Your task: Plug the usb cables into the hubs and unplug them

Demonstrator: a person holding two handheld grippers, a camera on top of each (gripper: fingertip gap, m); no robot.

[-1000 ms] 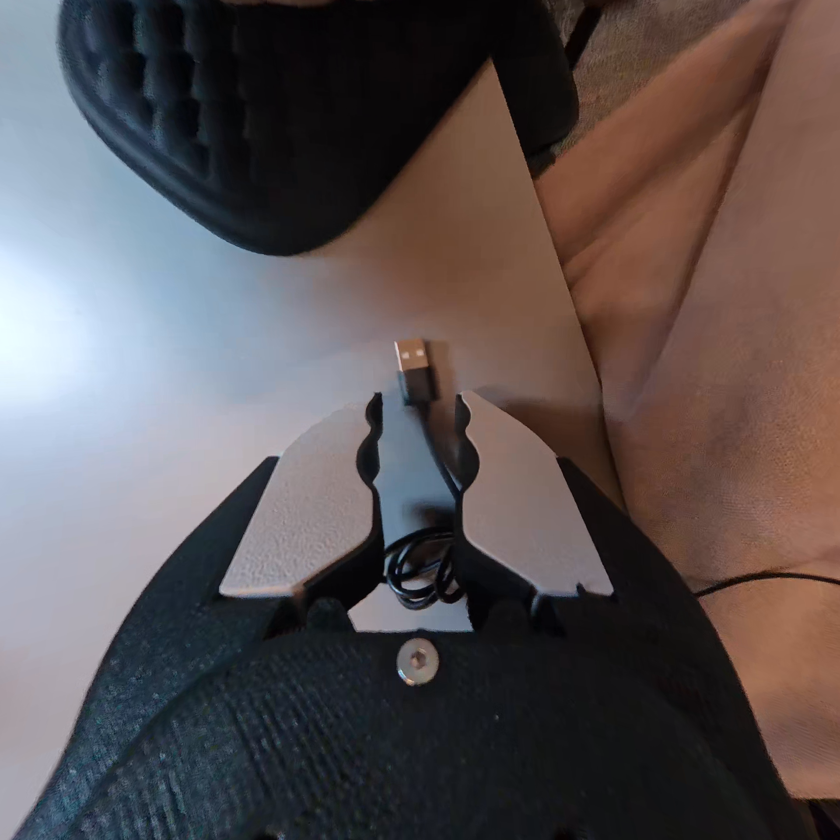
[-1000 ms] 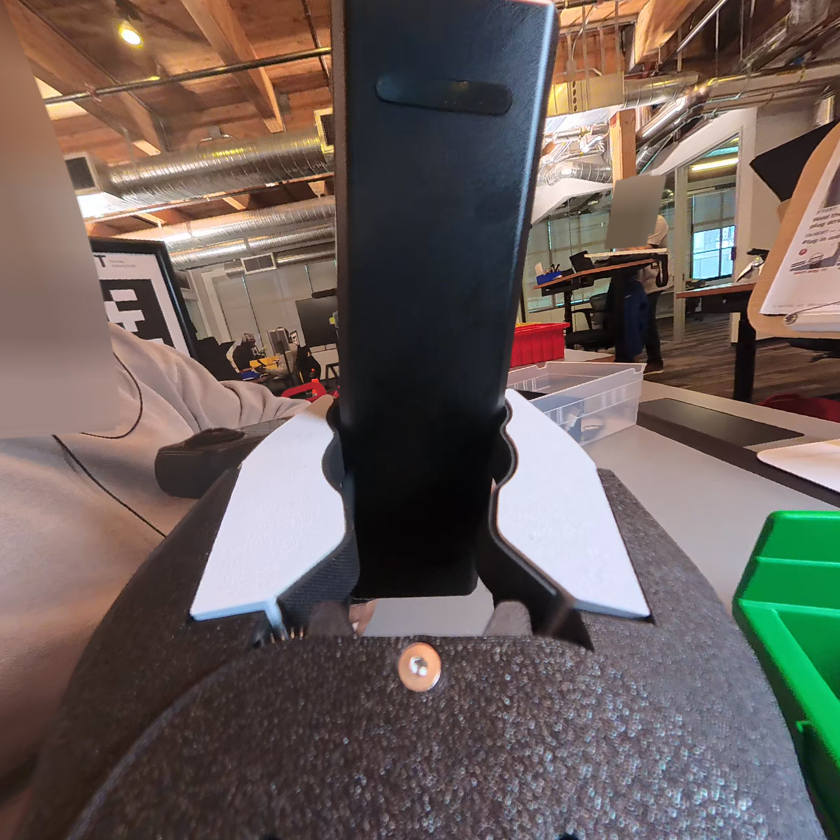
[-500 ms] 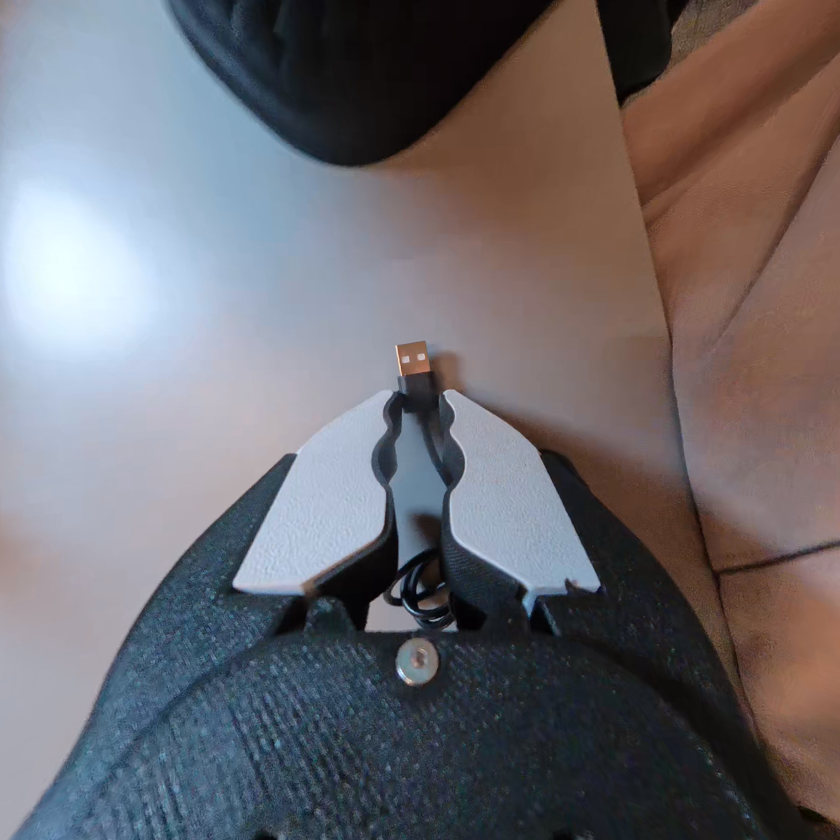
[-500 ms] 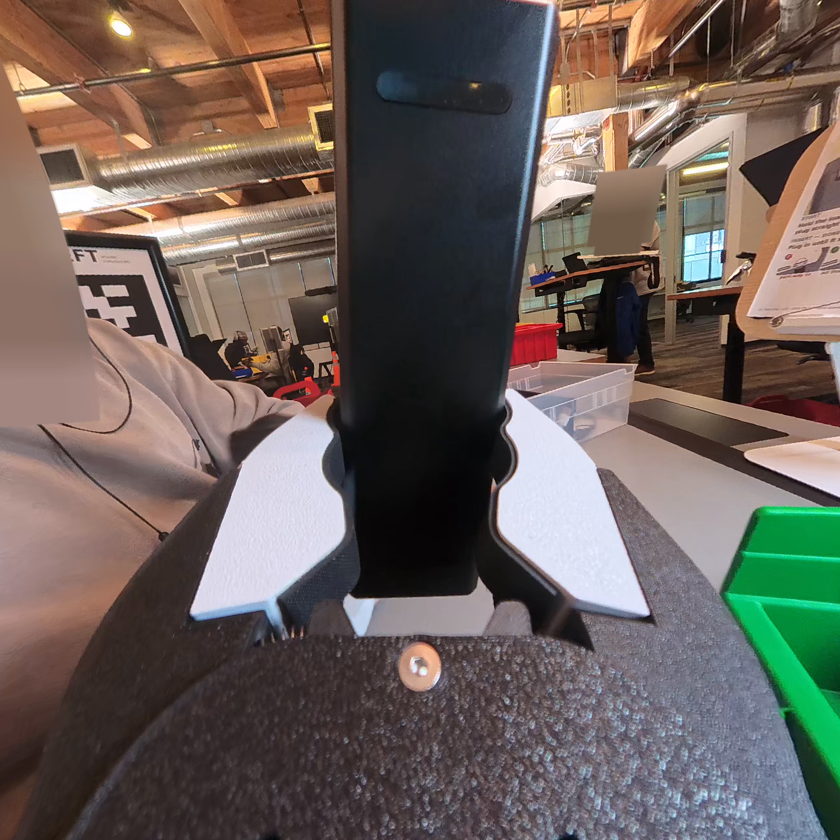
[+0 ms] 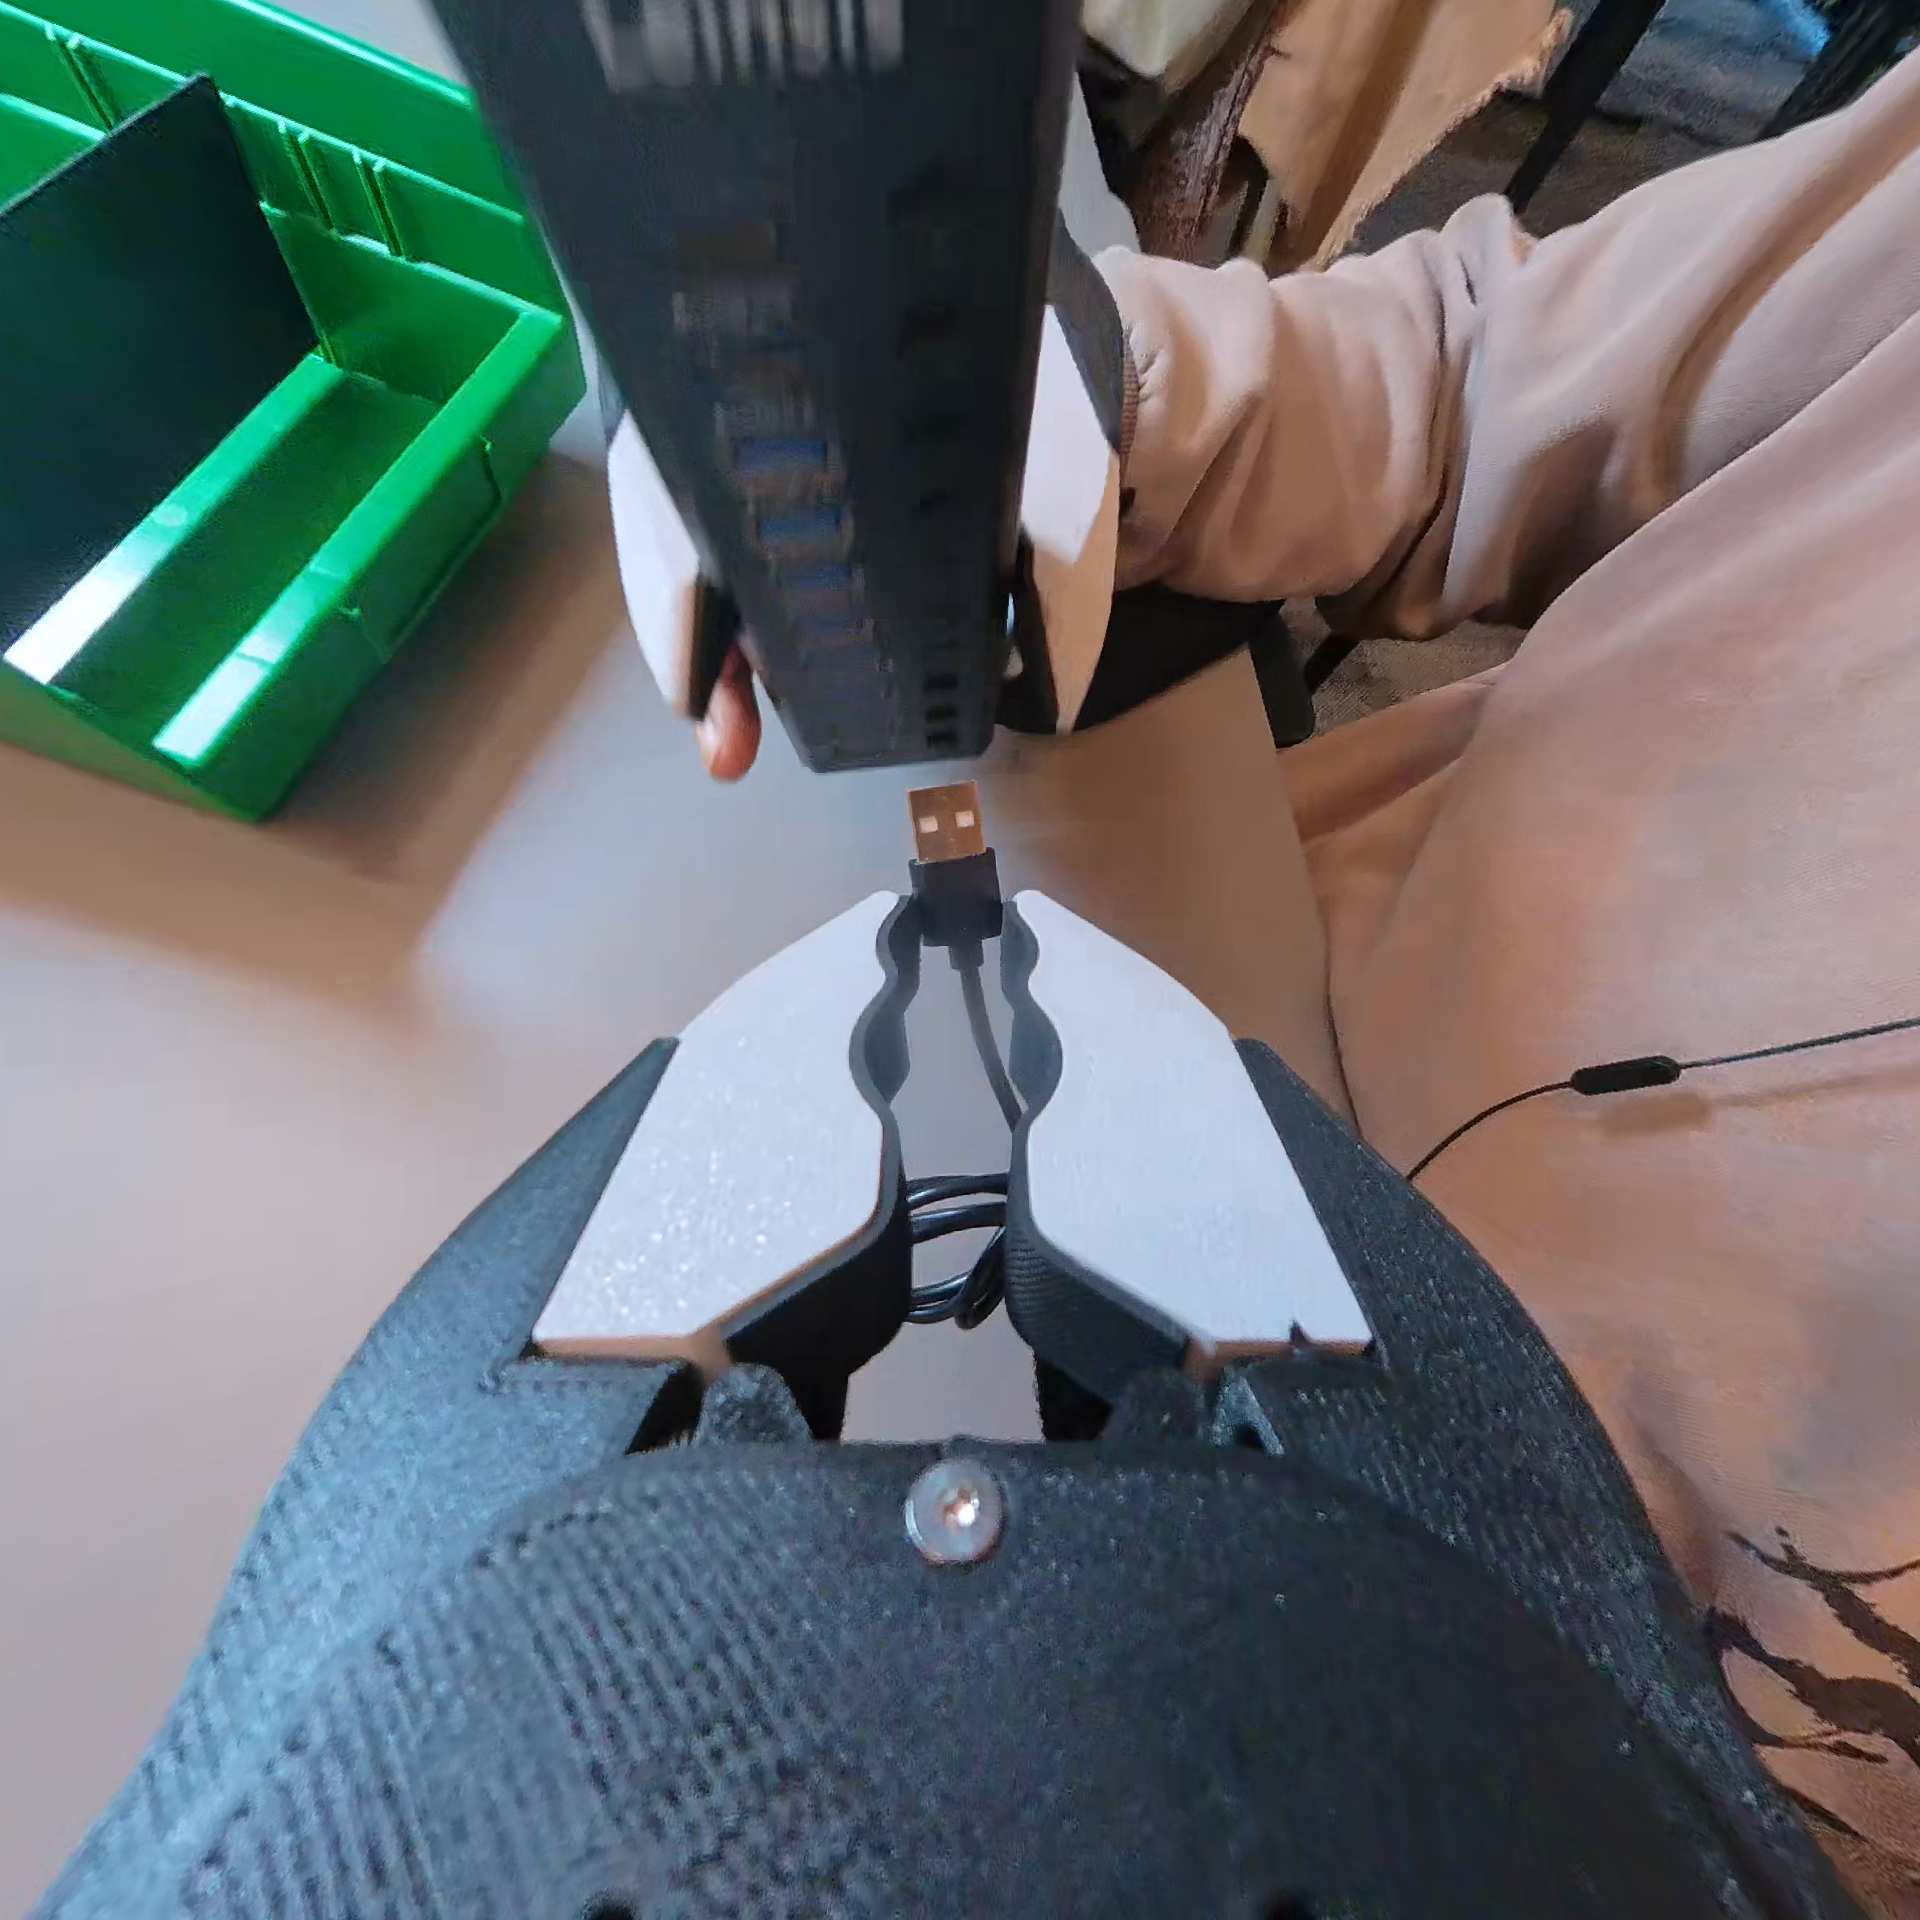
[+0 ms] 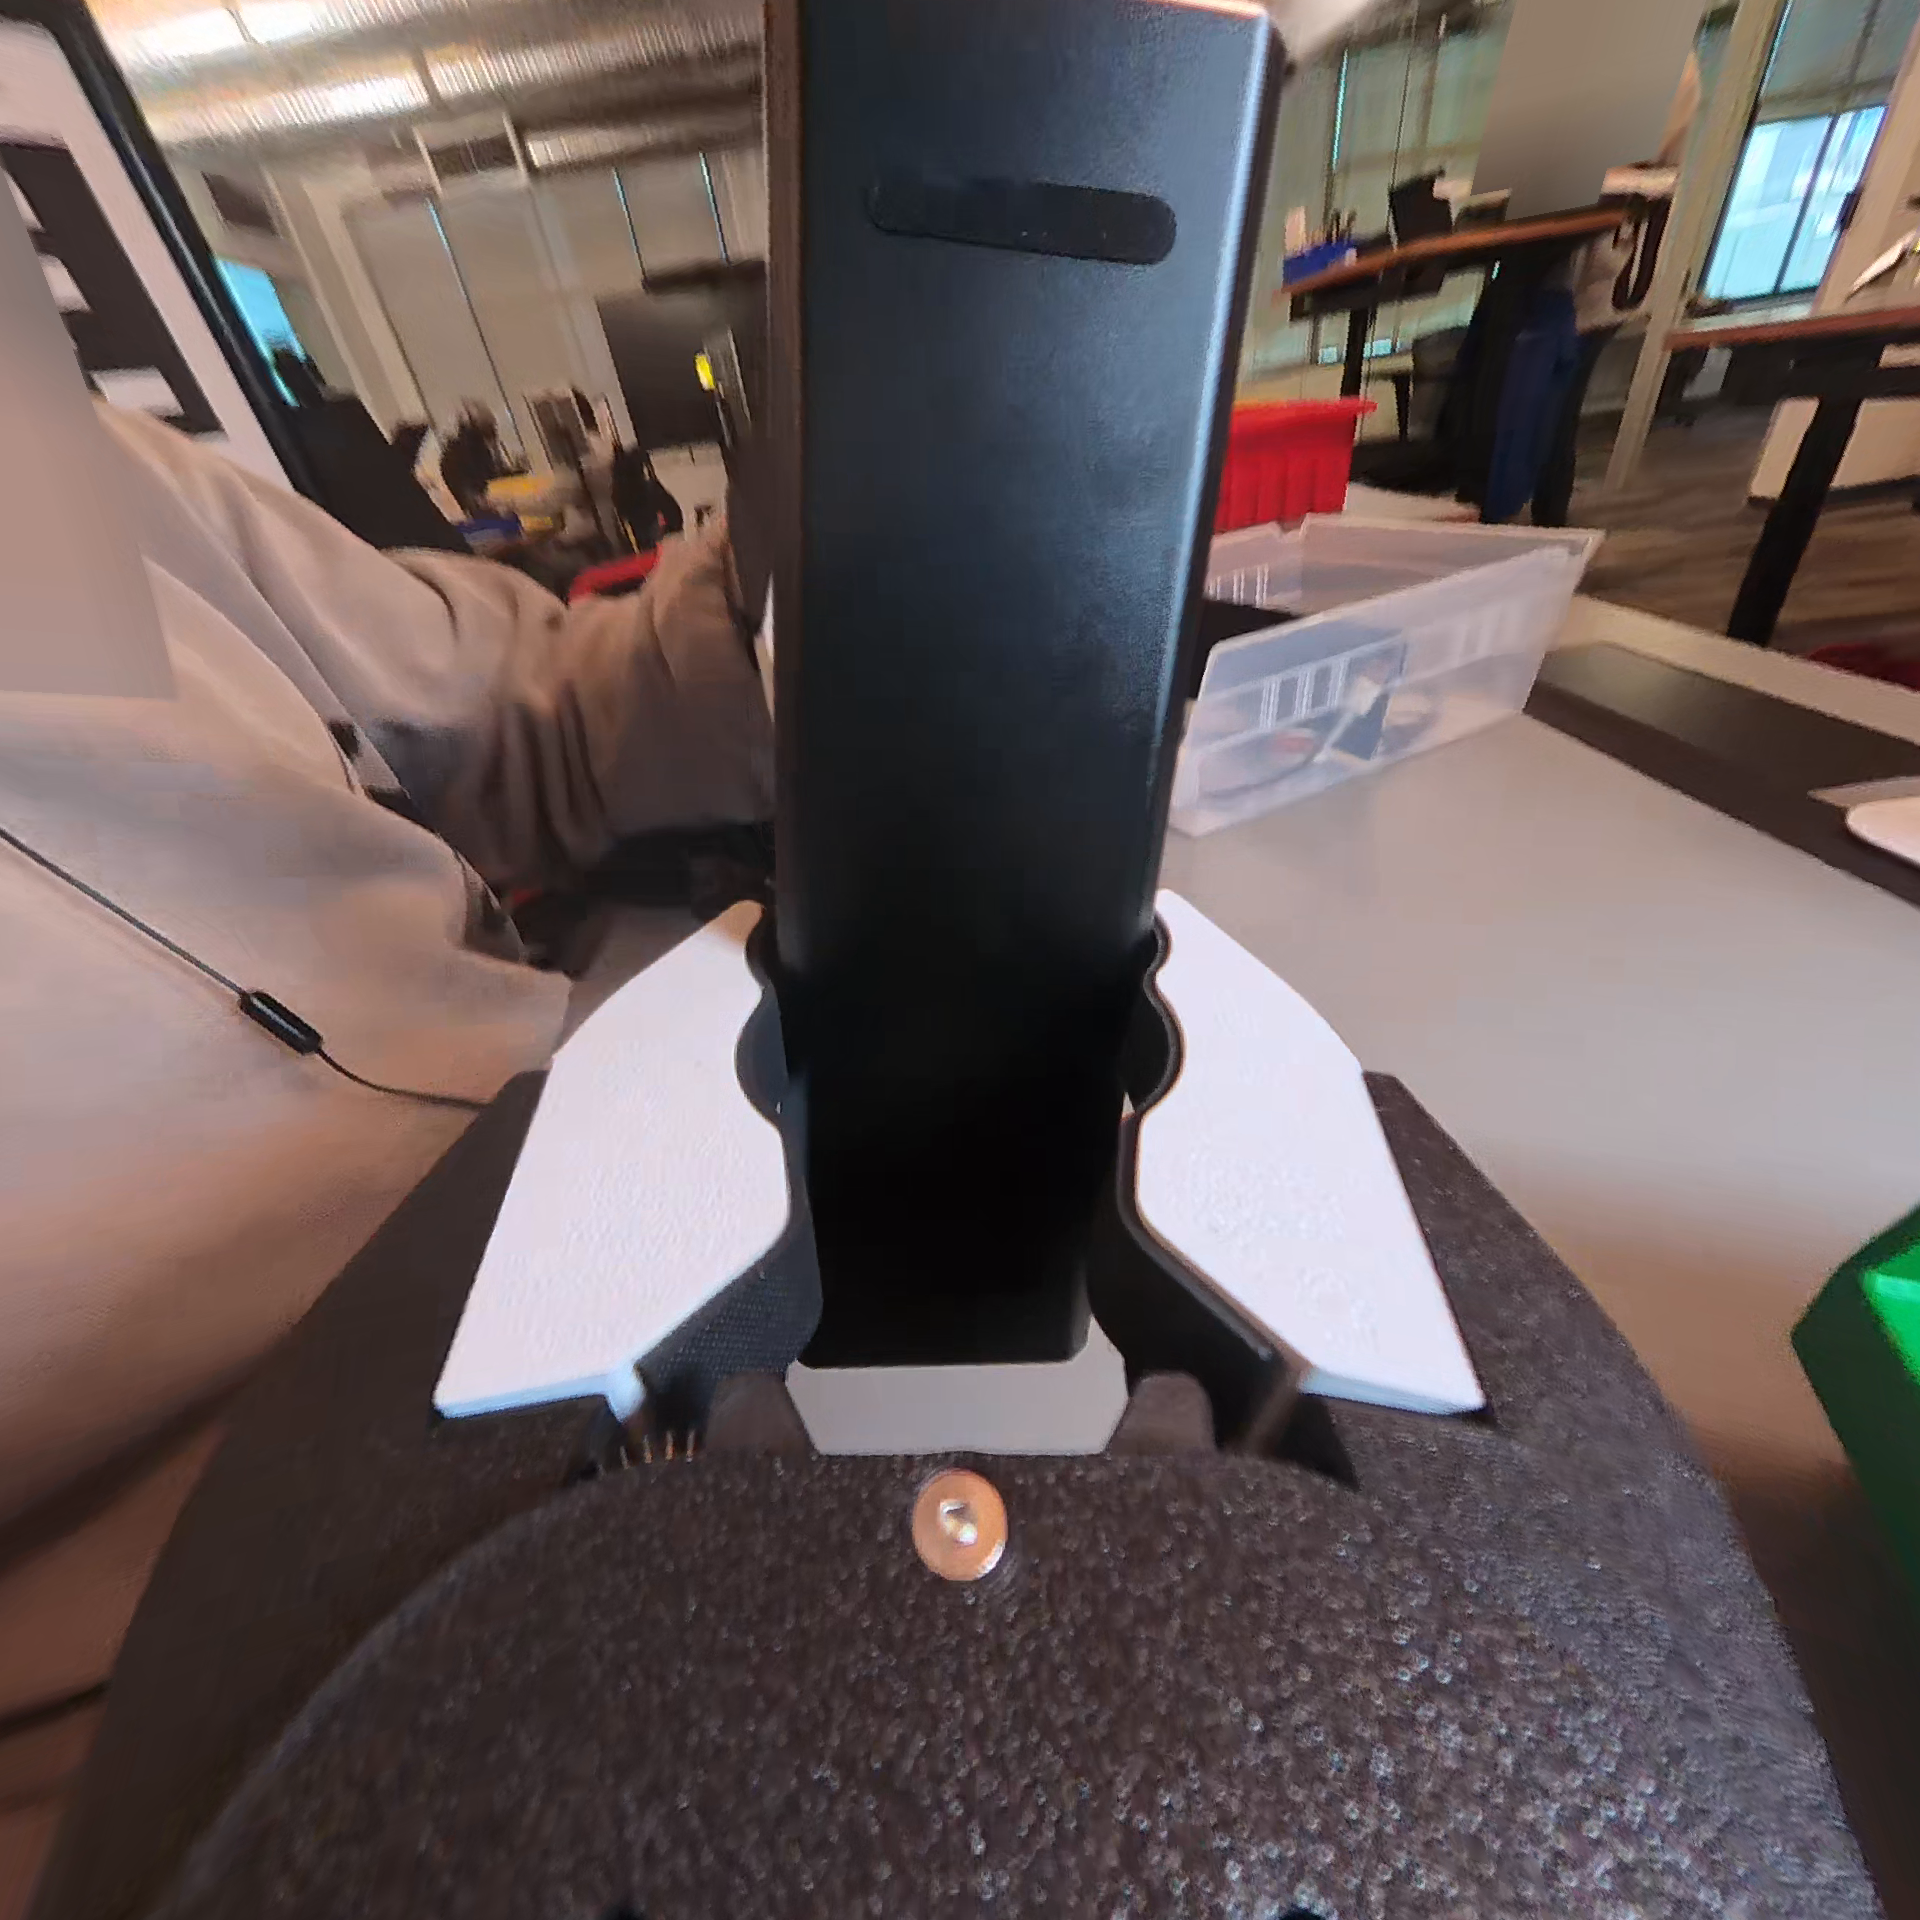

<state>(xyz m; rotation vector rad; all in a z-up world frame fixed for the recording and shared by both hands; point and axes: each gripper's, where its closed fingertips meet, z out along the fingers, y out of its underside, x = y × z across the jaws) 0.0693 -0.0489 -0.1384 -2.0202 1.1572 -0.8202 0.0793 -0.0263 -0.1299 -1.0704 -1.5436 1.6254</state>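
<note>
My left gripper (image 5: 954, 906) is shut on the black body of a USB cable plug (image 5: 951, 847), whose metal tip points forward. Its coiled black cable (image 5: 956, 1236) hangs between the fingers. My right gripper (image 6: 961, 940) is shut on a long black USB hub (image 6: 997, 582) that stands upright between its jaws. In the left wrist view the same hub (image 5: 810, 395) hangs just ahead of the plug, its blue ports facing me, held by the right gripper's white fingers (image 5: 1075, 478). A small gap separates the plug tip from the hub's end.
A green divided bin (image 5: 260, 447) stands on the table (image 5: 260, 1039) at the left; its corner shows in the right wrist view (image 6: 1870, 1340). A person's beige sleeve (image 5: 1455, 395) lies at the right. A clear plastic box (image 6: 1392, 665) sits farther back. Left and right tips are no more than a few centimetres apart.
My left gripper closed on the USB plug and lifted it off the table, turning toward the hub. The hub in my right gripper swung into the left view, close to the plug.
</note>
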